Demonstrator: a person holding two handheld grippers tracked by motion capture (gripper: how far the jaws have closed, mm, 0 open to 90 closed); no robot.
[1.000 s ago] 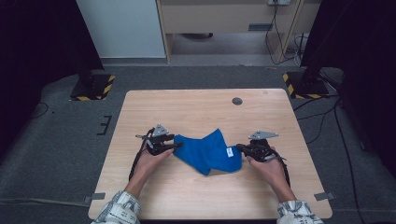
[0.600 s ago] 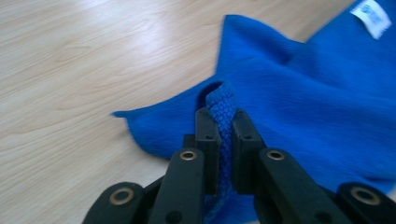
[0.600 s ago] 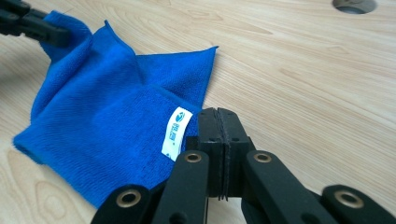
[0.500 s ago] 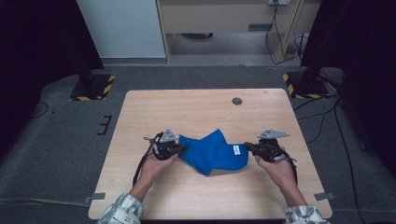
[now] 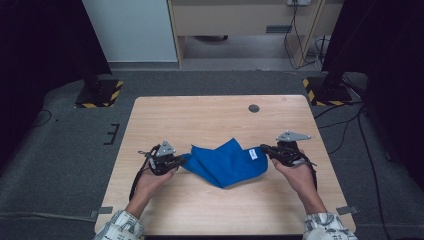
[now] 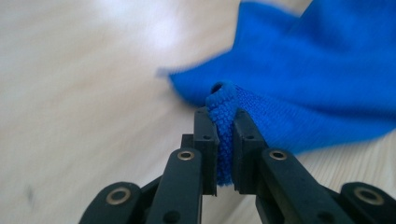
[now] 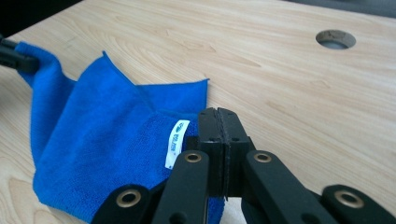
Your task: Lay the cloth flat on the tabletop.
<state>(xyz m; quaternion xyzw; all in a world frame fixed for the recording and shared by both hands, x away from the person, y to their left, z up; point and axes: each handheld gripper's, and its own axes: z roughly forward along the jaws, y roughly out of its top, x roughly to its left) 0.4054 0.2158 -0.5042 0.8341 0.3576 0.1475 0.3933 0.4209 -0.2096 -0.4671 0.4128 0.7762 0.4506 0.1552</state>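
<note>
A blue cloth [image 5: 227, 162] hangs slack between my two grippers over the wooden table [image 5: 200, 115], its lower fold resting on the top. My left gripper [image 5: 181, 160] has just been closing and is shut on the cloth's left corner, and in the left gripper view a bunched fold of cloth [image 6: 223, 116] is pinched between the pads of the left gripper [image 6: 225, 126]. My right gripper [image 5: 263, 148] is shut on the cloth's right edge. In the right gripper view the jaws of the right gripper [image 7: 218, 126] press together beside a white label [image 7: 176, 142] on the cloth [image 7: 107, 154].
A round cable hole [image 5: 254, 108] sits in the table near the far right edge. Dark stands with yellow-black striped bases [image 5: 100, 95] stand on the floor beyond both far corners. The other gripper [image 7: 14, 56] shows at the far left of the right gripper view.
The left gripper closed on the cloth's left corner and pulled it to the left. The right hand rose a little. The cloth is now stretched wider between the two grippers.
</note>
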